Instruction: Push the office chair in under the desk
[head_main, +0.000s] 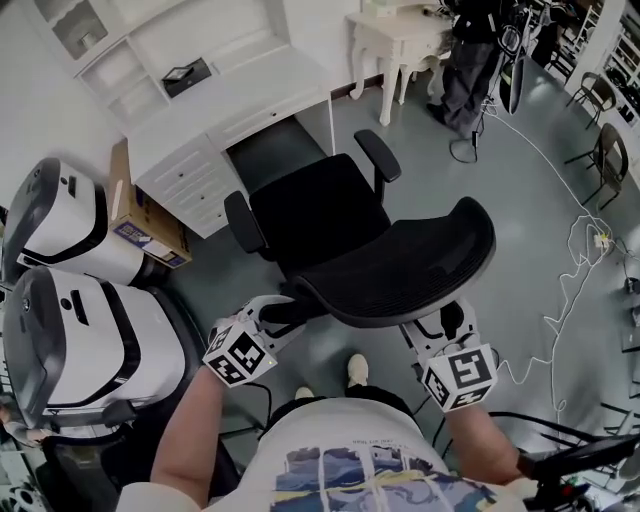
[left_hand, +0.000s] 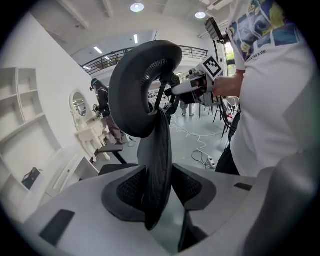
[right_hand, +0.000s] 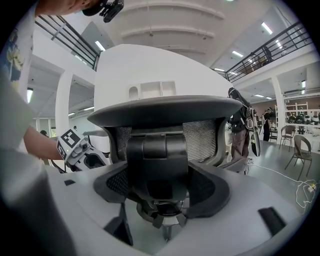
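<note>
A black mesh office chair (head_main: 320, 215) stands facing the kneehole of a white desk (head_main: 220, 95), its seat just outside the opening. My left gripper (head_main: 285, 312) is at the left edge of the backrest (head_main: 400, 270). In the left gripper view that thin black edge (left_hand: 159, 150) runs between the jaws of the left gripper (left_hand: 157, 192) and both pads press on it. My right gripper (head_main: 447, 322) is behind the backrest. In its own view the right gripper (right_hand: 160, 187) is shut on the chair's black back bracket (right_hand: 157, 155), under the mesh.
Two large white machines (head_main: 70, 330) and a cardboard box (head_main: 140, 215) stand to the left of the chair. A white side table (head_main: 400, 35) and a standing person (head_main: 470, 60) are at the back right. Cables (head_main: 580, 250) trail over the grey floor at the right.
</note>
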